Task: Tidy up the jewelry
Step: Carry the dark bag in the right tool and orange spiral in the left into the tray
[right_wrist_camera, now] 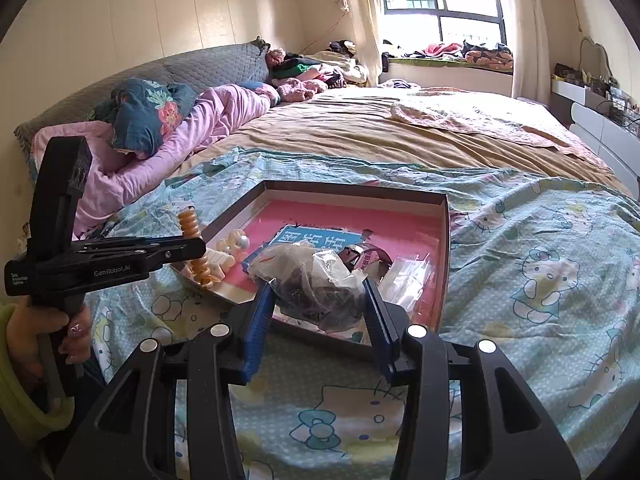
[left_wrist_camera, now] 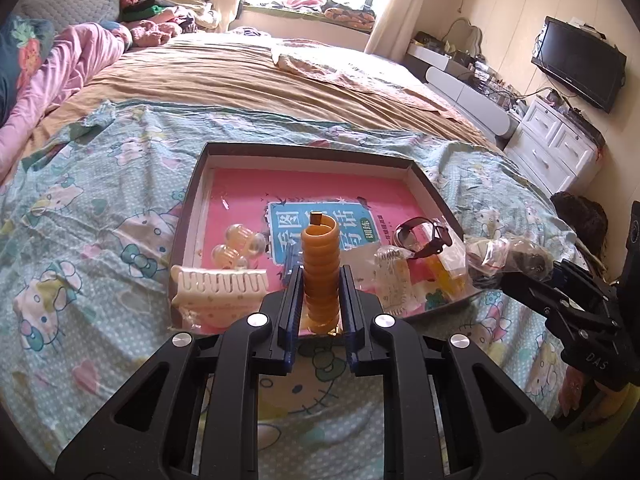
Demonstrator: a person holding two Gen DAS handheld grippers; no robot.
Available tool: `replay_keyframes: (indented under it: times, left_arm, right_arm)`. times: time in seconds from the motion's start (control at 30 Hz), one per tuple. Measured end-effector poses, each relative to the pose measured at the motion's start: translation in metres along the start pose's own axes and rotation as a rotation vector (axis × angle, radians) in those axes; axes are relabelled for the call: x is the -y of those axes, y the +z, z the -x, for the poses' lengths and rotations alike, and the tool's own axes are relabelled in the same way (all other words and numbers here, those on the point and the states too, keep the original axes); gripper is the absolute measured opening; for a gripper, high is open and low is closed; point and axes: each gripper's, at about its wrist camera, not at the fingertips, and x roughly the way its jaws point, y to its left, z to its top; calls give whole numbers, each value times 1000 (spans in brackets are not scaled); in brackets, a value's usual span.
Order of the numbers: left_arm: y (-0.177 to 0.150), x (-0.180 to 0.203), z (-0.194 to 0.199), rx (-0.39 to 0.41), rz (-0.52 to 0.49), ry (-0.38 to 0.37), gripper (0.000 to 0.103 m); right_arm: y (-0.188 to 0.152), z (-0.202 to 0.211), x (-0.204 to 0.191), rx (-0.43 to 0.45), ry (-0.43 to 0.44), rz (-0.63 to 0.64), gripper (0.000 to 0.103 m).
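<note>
My left gripper is shut on an orange spiral hair coil, held upright over the near edge of a shallow dark box on the bed. The coil also shows in the right wrist view. My right gripper is shut on a clear plastic bag of dark beads at the box's near right side; the bag also shows in the left wrist view. Inside the box lie a pink booklet, clear bead ornaments, a white claw clip, a dark bangle and small plastic bags.
The box sits on a Hello Kitty sheet over a tan bedspread. A pink quilt and pillows lie at the bed head. A white dresser and a wall TV stand to the right.
</note>
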Motion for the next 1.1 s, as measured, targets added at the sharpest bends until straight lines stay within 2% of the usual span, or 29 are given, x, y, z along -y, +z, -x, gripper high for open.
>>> replay_keyframes:
  times: [0.4,0.9,1.1]
  left_arm:
    - [9,3,-28,-31,-17,-21,11]
    - [8,-13,-49,-71,-5,12,11]
    - [8,-19,-51,-72,5,23,11]
  right_arm:
    - [1,-14,4,-18,-13,-4,40]
    - [0,-39,-17,-79,37,53,40]
    - [-2,-56,-18,-120,24,65,40]
